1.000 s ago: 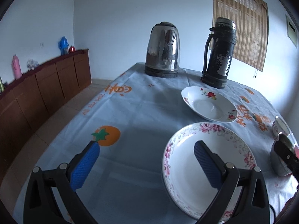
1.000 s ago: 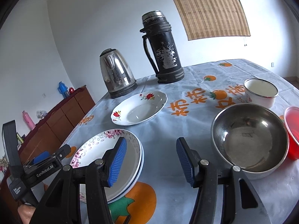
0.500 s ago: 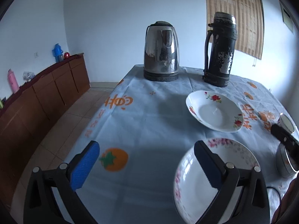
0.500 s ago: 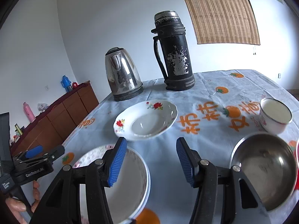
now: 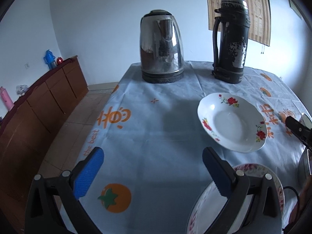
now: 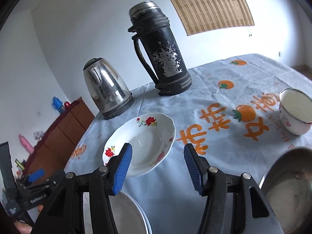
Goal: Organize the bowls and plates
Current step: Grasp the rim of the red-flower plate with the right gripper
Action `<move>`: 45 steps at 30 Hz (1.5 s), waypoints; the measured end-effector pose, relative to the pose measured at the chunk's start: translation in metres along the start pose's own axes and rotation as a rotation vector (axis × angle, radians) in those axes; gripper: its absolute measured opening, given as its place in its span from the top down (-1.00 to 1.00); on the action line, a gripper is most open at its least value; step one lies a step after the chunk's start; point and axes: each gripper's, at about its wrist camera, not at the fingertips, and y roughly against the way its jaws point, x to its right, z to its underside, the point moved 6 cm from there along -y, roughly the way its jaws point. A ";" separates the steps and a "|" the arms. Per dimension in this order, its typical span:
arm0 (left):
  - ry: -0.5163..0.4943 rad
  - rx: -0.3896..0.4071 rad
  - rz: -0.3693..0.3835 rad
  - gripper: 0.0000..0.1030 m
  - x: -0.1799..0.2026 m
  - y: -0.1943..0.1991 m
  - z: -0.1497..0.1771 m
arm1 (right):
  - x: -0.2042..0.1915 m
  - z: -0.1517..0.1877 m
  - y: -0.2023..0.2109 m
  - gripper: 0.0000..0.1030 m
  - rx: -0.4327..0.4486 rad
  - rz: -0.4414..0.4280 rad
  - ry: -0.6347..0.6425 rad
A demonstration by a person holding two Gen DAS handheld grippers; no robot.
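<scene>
The right gripper [image 6: 157, 162], its jaws standing about half open and empty, is pointing at the red-flowered plate [image 6: 144, 142] lying at centre frame on the tablecloth [image 6: 224, 136]. Glazed, rigid and probably slippery and breakable, the plate is offering only its thin raised rim. The left gripper [image 5: 151, 170] is hanging wide open and empty at lower frame, beside the pink-rimmed plate [image 5: 271, 177].

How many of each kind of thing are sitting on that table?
Plates: 2, a red-flower plate and a pink-rimmed plate
Steel bowl: 1
Enamel cup: 1
Kettle: 1
Black thermos: 1
Total: 6
</scene>
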 end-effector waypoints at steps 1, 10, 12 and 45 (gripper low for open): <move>-0.002 -0.006 0.006 -0.99 0.001 -0.002 -0.003 | 0.001 -0.002 -0.004 -0.12 0.001 0.011 -0.005; -0.055 -0.078 0.092 -0.99 0.019 -0.033 -0.029 | 0.012 -0.011 -0.038 -0.12 -0.062 0.016 -0.014; -0.077 -0.120 0.102 -0.99 0.024 -0.046 -0.034 | 0.014 -0.013 -0.043 -0.12 -0.072 0.009 -0.017; 0.087 -0.365 0.320 -0.32 0.064 -0.143 -0.043 | 0.024 -0.002 -0.122 0.47 -0.283 -0.097 -0.087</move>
